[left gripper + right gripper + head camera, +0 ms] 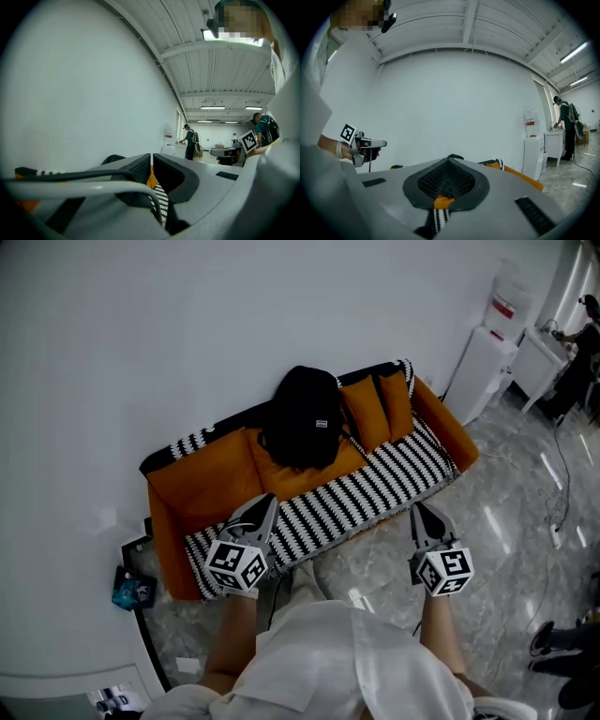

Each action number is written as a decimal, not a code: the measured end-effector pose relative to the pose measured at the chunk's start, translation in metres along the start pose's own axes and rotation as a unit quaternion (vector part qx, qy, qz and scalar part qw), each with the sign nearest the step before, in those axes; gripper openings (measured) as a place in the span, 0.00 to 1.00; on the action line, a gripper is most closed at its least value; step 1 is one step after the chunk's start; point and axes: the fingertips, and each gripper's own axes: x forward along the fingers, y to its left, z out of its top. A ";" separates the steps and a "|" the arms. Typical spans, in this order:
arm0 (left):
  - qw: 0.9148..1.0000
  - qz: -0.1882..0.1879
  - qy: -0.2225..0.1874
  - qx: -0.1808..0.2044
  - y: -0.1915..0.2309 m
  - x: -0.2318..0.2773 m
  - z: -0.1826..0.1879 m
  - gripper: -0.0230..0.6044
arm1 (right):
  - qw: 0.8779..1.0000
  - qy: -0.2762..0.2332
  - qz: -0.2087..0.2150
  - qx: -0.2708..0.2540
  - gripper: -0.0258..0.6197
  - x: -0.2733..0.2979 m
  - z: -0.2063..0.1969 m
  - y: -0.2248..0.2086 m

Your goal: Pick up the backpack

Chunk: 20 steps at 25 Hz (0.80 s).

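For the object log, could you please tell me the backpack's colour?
The backpack is black, with a small pale label; the head view shows it best.

A large, bare workroom or lab hall. It has white walls (187,334), a glossy floor (487,559), ceiling strip lights (213,107), and a sofa (375,484) near a water dispenser (489,357).

Your backpack (305,418) is plain black with 1 tiny white label. The sofa (202,479) is orange, and so are its 2 cushions (377,409). The seat cover (375,486) has black-and-white stripes, with the same striping on the backrest trim. The wall (187,315) is white and the floor (487,540) is glossy grey marble. Your left gripper (270,499) and right gripper (416,508) are grey with black pads and black-and-white square markers. Your shirt (328,662) is white. The water dispenser (487,352) is white with a red label.
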 end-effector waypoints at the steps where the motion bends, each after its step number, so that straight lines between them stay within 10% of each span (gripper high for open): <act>1: 1.000 -0.001 -0.001 0.001 0.008 0.008 0.003 0.09 | 1.000 -0.001 -0.003 0.001 0.07 0.010 0.002 -0.003; 20: 1.000 -0.026 0.008 -0.005 0.157 0.138 0.031 0.09 | 1.000 0.021 -0.010 0.002 0.07 0.197 0.017 0.000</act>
